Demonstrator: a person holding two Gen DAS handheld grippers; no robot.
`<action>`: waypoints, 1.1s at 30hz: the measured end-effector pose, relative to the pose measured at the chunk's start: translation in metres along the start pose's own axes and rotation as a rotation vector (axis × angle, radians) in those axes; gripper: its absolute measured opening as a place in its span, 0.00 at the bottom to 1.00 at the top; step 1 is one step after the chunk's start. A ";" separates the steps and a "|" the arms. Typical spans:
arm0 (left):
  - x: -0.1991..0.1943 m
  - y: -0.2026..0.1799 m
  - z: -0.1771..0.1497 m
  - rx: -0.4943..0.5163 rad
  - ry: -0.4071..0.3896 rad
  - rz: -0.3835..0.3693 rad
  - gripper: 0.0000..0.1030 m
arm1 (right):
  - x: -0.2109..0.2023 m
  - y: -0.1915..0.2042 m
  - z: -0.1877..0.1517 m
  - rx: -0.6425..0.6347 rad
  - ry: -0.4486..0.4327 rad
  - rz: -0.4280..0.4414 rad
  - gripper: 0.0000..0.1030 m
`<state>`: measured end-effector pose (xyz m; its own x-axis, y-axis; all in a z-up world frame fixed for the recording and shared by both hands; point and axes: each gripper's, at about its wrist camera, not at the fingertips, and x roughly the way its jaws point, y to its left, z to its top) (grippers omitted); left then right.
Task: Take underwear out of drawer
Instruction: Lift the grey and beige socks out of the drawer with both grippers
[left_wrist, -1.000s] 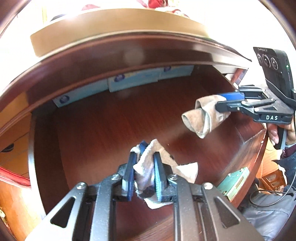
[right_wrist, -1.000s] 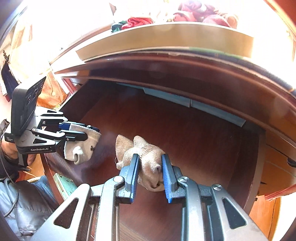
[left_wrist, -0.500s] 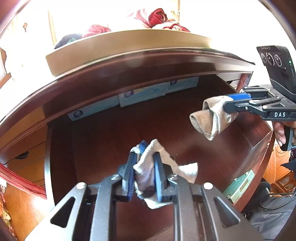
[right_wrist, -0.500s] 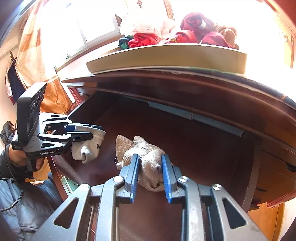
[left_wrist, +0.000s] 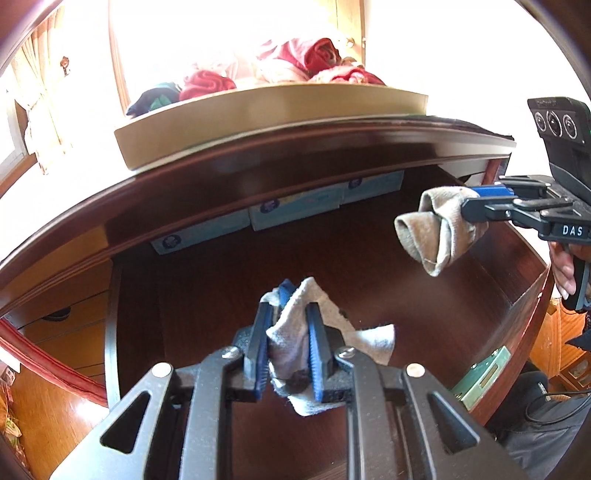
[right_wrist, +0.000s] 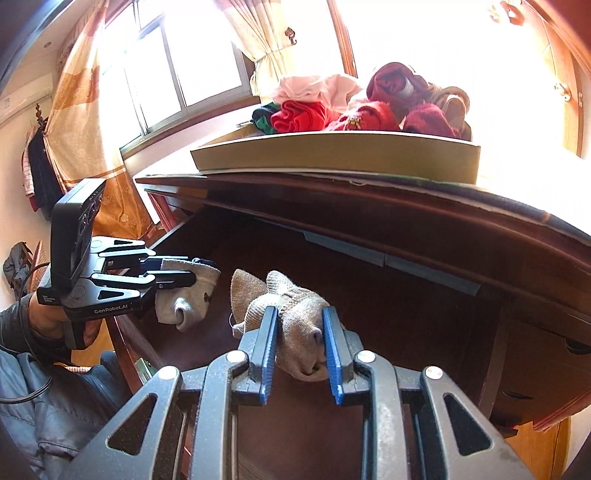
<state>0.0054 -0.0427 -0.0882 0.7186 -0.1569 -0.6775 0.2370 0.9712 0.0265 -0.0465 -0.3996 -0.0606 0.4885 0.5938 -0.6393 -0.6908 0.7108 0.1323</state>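
The dark wooden drawer (left_wrist: 221, 288) stands pulled out under the dresser top. In the left wrist view my left gripper (left_wrist: 290, 306) is shut on a crumpled grey-white garment (left_wrist: 288, 343), held just above the drawer floor. To the right, over the drawer's right wall, my right gripper (left_wrist: 466, 203) is shut on a rolled beige garment (left_wrist: 432, 232) that hangs clear of the floor. The right wrist view has the beige garment (right_wrist: 295, 332) pinched in the right gripper (right_wrist: 300, 312), and the left gripper (right_wrist: 184, 271) at the left with the grey-white garment (right_wrist: 184, 302).
Light blue boxes (left_wrist: 291, 210) line the drawer's back wall. A tan tray (left_wrist: 258, 122) on the dresser top holds red, pink and dark clothes (right_wrist: 306, 114). A person's hand (right_wrist: 48, 321) grips the left handle. Curtains and a window lie behind.
Both views have tilted upward, so the tray and its clothes now show fully. The right gripper has risen a little with the beige garment. Both grips are unchanged.
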 end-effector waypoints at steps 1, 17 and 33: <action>-0.001 0.000 0.000 0.000 -0.005 0.004 0.16 | -0.001 0.001 0.000 -0.005 -0.012 0.001 0.26; -0.016 -0.001 0.005 0.000 -0.085 0.016 0.16 | -0.020 0.015 -0.003 -0.083 -0.148 0.002 0.26; -0.052 0.004 0.040 0.032 -0.190 0.042 0.16 | -0.028 0.030 0.028 -0.091 -0.243 0.057 0.26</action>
<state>-0.0052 -0.0380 -0.0237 0.8381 -0.1501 -0.5244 0.2226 0.9718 0.0777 -0.0662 -0.3843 -0.0169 0.5537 0.7127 -0.4307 -0.7605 0.6435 0.0870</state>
